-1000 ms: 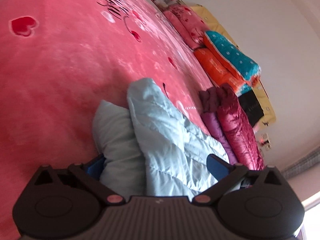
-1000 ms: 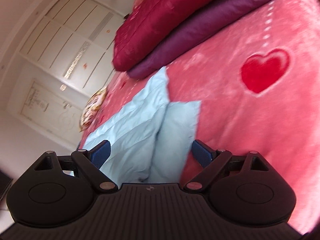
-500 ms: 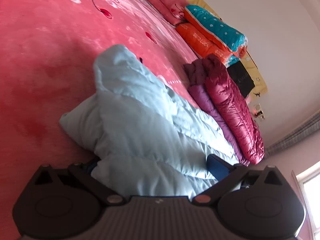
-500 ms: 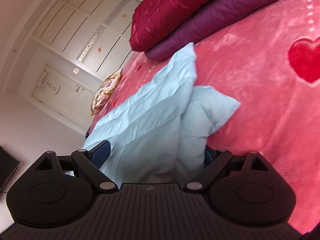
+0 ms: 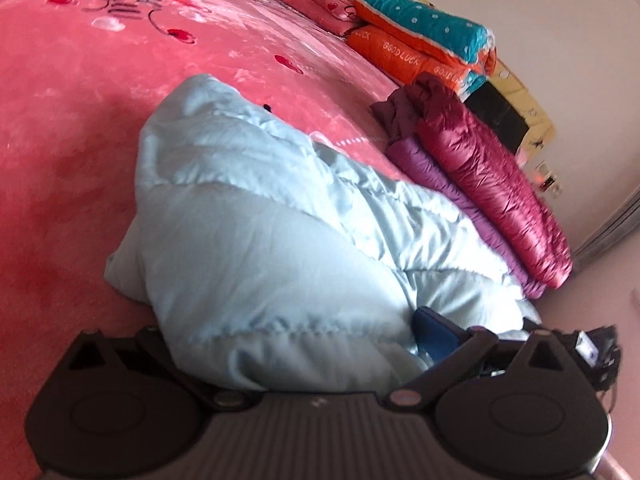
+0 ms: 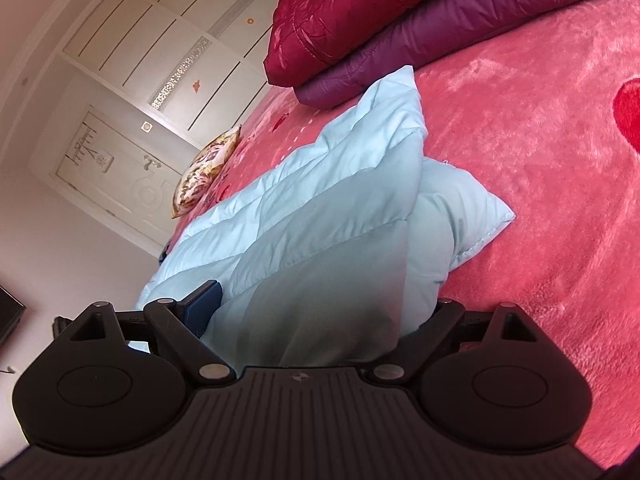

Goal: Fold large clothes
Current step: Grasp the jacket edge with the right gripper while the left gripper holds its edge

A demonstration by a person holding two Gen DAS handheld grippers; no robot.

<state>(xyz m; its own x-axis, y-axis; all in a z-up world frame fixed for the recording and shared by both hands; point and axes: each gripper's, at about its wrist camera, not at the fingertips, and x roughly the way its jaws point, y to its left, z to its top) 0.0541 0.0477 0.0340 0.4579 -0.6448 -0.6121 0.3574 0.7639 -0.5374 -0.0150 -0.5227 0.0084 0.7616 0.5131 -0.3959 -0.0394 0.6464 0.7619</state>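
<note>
Pale blue puffer jacket (image 5: 280,216) bunched on pink bedspread (image 5: 80,120), beside stacked maroon jacket (image 5: 492,184) and purple jacket (image 5: 452,188). Left gripper (image 5: 288,336) and right gripper (image 6: 320,312) fingers spread wide, blue fabric bulging between both. No containers anywhere, lol.

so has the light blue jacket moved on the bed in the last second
Yes. In the right wrist view the light blue jacket has bunched up higher, its top edge now reaching toward the purple jacket, which lies where it was on the pink blanket.

The padded jacket (image 5: 280,216) lies on the bed (image 5: 80,100), folded jackets (image 5: 492,184) just behind it.
</note>
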